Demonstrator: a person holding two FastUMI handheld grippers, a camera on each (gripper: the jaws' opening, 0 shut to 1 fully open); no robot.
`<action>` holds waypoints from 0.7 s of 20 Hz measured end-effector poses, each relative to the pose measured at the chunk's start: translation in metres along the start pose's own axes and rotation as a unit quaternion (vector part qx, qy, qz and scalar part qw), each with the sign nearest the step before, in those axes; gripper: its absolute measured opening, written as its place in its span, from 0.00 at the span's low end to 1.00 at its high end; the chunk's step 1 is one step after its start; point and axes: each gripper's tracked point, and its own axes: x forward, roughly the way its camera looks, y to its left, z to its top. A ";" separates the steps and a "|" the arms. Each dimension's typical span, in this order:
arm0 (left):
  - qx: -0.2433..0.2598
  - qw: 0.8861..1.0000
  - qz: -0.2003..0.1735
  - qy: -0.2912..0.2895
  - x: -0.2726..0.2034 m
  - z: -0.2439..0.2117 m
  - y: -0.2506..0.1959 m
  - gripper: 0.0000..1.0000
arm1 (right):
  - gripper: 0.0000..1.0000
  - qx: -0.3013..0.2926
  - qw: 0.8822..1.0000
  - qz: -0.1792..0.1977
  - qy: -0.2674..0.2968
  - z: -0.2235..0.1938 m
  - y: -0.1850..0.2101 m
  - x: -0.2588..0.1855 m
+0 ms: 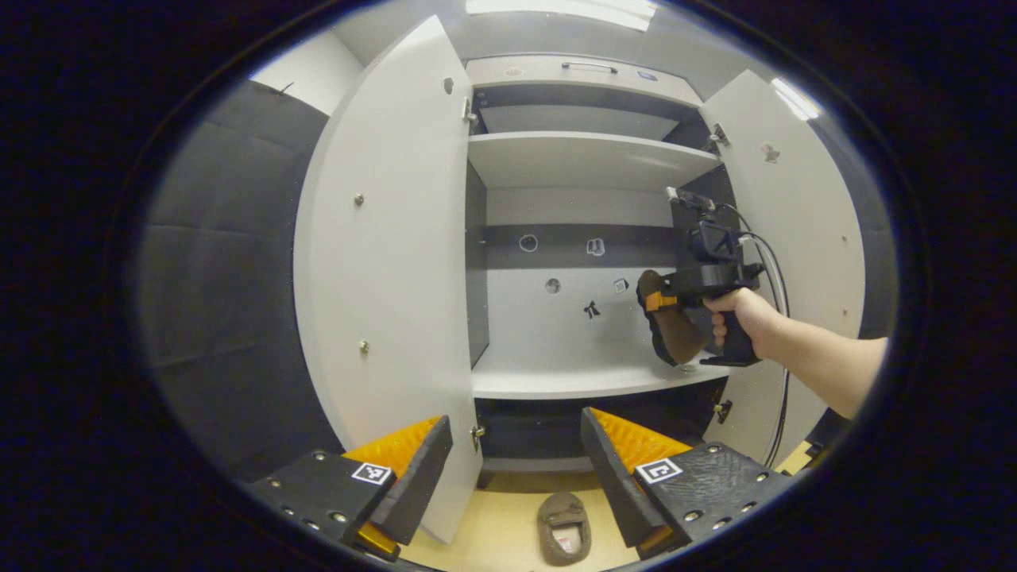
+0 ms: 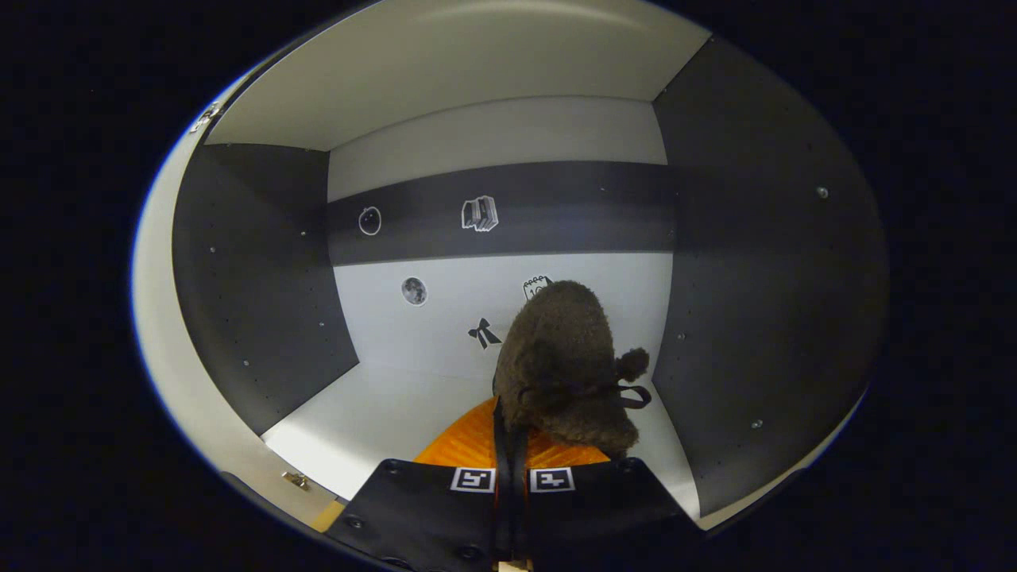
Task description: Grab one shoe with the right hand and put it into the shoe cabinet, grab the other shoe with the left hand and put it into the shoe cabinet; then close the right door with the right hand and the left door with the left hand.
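Both cabinet doors (image 1: 389, 262) swung wide; shelf (image 1: 572, 380) bare left of held shoe (image 1: 671, 326).

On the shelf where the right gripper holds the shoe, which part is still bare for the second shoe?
The shelf is bare from the left door side across to its middle. It is crowded at the right wall, where the right gripper holds the brown shoe. The other shoe lies on the floor.

Bare forearm (image 1: 826, 361), square-coded tongs (image 1: 516, 469)
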 end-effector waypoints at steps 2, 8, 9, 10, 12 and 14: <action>0.013 1.000 0.009 0.004 -0.002 -0.002 0.002 0.95 | 0.02 0.007 1.000 -0.005 0.007 -0.006 -0.001 0.014; 0.032 0.999 0.019 -0.002 -0.007 0.003 -0.002 0.95 | 0.11 0.012 0.999 -0.024 0.018 -0.016 -0.005 0.027; 0.038 0.999 0.023 -0.004 -0.008 0.004 0.000 0.95 | 0.17 0.018 0.999 -0.017 0.027 -0.018 -0.001 0.026; 0.040 0.999 0.024 -0.004 -0.008 0.004 0.000 0.95 | 0.19 0.021 0.999 -0.014 0.042 -0.026 0.002 0.025; 0.034 0.999 0.021 -0.001 -0.007 0.001 0.000 0.95 | 0.33 0.021 0.998 0.011 0.058 -0.034 0.014 0.023; 0.027 0.999 0.017 0.003 -0.006 -0.003 0.000 0.95 | 0.72 0.009 0.998 0.020 0.063 -0.035 0.023 0.017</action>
